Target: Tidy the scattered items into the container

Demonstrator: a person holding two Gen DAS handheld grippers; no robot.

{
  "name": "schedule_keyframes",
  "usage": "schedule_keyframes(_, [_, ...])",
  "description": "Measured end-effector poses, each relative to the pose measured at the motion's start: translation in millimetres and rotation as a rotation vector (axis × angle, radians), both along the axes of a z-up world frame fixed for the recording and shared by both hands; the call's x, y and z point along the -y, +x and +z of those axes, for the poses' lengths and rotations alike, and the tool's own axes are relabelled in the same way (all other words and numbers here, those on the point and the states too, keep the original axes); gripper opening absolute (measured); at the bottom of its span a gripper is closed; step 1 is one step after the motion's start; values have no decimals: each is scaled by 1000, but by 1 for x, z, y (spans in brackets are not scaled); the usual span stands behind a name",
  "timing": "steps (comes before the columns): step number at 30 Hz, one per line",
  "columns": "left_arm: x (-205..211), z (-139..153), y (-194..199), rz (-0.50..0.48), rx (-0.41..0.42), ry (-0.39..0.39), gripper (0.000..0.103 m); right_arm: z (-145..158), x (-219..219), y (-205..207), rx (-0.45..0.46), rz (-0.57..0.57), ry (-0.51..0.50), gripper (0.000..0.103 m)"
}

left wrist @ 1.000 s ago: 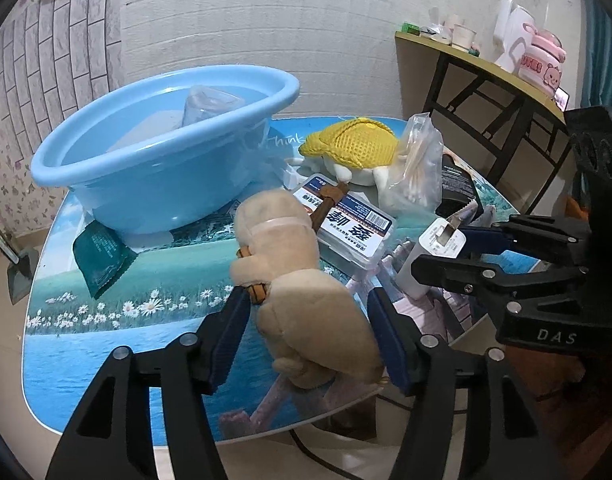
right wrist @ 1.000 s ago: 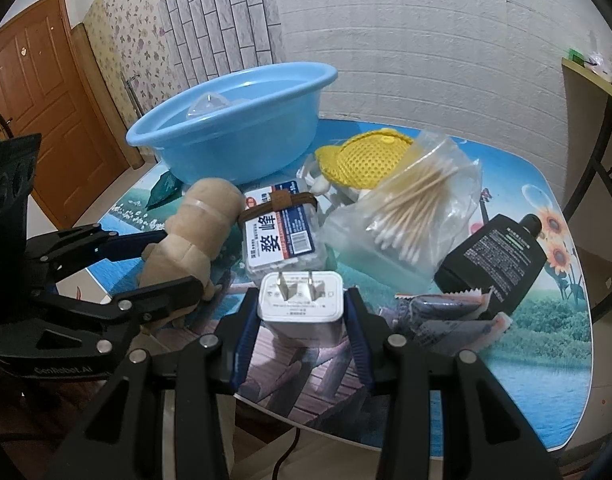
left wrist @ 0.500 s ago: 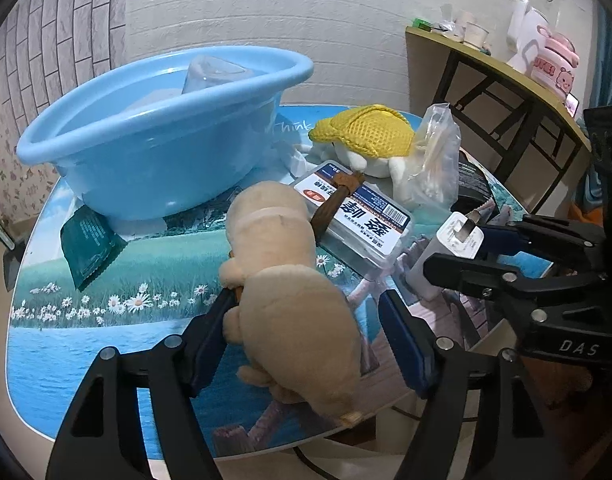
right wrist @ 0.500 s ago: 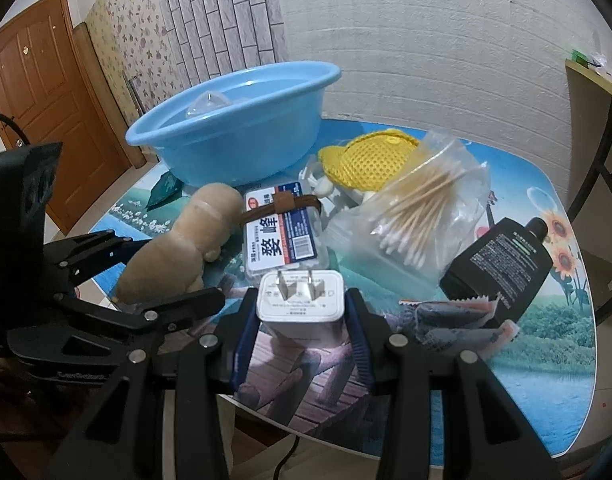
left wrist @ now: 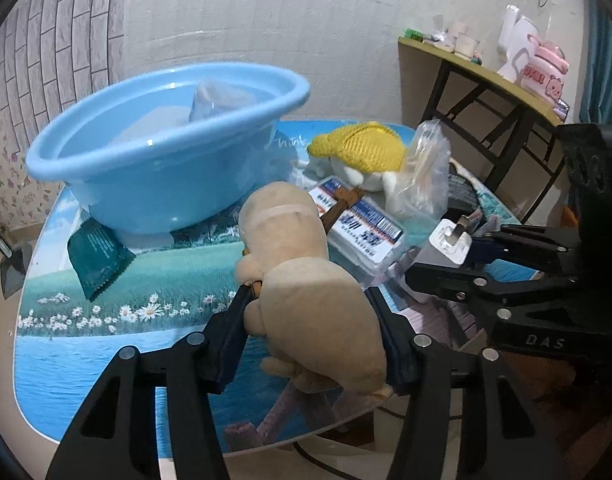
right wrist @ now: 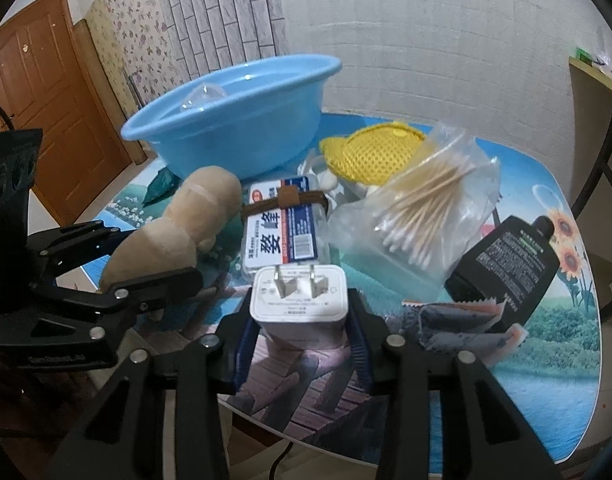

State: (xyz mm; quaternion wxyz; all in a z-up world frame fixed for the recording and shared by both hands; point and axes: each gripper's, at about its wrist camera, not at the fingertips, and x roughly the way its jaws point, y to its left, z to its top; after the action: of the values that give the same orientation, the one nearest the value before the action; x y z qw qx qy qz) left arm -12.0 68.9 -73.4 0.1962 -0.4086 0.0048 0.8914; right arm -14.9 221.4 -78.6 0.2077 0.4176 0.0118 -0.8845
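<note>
Plush toy: the tan plush toy [left wrist: 306,292] sits between my left pads at the near edge of the table, its head toward the basin; its hind end hangs just past the table edge.
Left gripper: my left gripper [left wrist: 309,312] has just been closing its jaws, and both blue pads now press into the toy's flanks, so I am grasping it.
Charger: the white plug charger [right wrist: 300,296] stands prongs-up between my right pads, at the near table edge just right of the toy.
Right gripper: my right gripper [right wrist: 302,320] is clenched on the charger, a pad flat against each side.
Basin: the blue basin [left wrist: 162,184] stands at the far left of the table, well beyond the toy, with a clear plastic piece [left wrist: 218,100] and something pale inside.
Box: a labelled flat box [right wrist: 284,232] with a brown strap across it lies just behind the charger.
Swabs: a clear bag of cotton swabs [right wrist: 417,208] rests right of the box.
Yellow item: a yellow mesh-topped thing [right wrist: 375,154] lies behind the swabs, near the basin.
Bottle: a black bottle [right wrist: 509,268] lies on its side at the right.
Sachets: wrinkled sachets [right wrist: 461,320] lie beside the bottle; a dark green packet [left wrist: 98,252] is tucked under the basin's near side.
Table: the table [left wrist: 86,336] has a printed landscape top.
</note>
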Motion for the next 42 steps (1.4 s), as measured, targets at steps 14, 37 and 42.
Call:
schedule_keyframes(14, [11,61,21,-13,-146,38,55,36,-1,0,-96,-1,-64,39])
schedule_keyframes(37, [77,85,-66,152,-168,44,55,79,70,-71,-123,144,-73,39])
schedule_keyframes(42, [85,73,-82,155,-145,41,56,76,78,-83,-111,150,-56,39])
